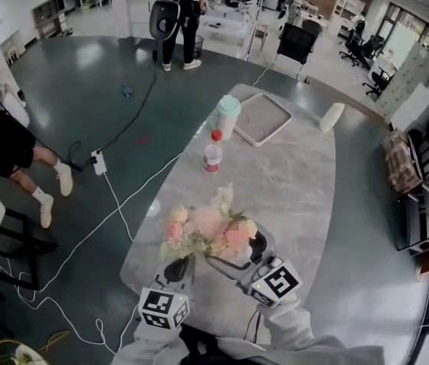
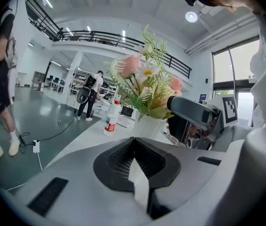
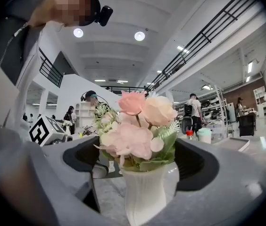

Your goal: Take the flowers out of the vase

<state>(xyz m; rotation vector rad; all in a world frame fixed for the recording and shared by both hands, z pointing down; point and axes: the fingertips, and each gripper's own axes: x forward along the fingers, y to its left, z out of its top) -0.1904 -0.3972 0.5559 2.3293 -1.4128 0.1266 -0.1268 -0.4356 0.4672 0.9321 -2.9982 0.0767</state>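
Note:
A bunch of pink, peach and white flowers [image 1: 208, 230] stands upright in a white ribbed vase [image 3: 145, 197] near the front edge of the marble table [image 1: 298, 181]. My right gripper [image 1: 239, 255] is open, level, with the vase between its jaws; in the right gripper view both dark pads [image 3: 196, 166] stand clear of the vase's sides. My left gripper [image 1: 176, 268] is just left of the vase, its jaws shut with nothing between them [image 2: 135, 166]. In the left gripper view the vase [image 2: 147, 125] and flowers [image 2: 147, 86] lie ahead, with a right gripper's jaw beside them.
Farther along the table stand a red-capped bottle [image 1: 212, 152], a teal-lidded cup [image 1: 227, 116], a grey tray [image 1: 261, 118] and a white cylinder [image 1: 332, 117]. Cables and a power strip [image 1: 98, 162] lie on the floor at left. People stand at the left and back.

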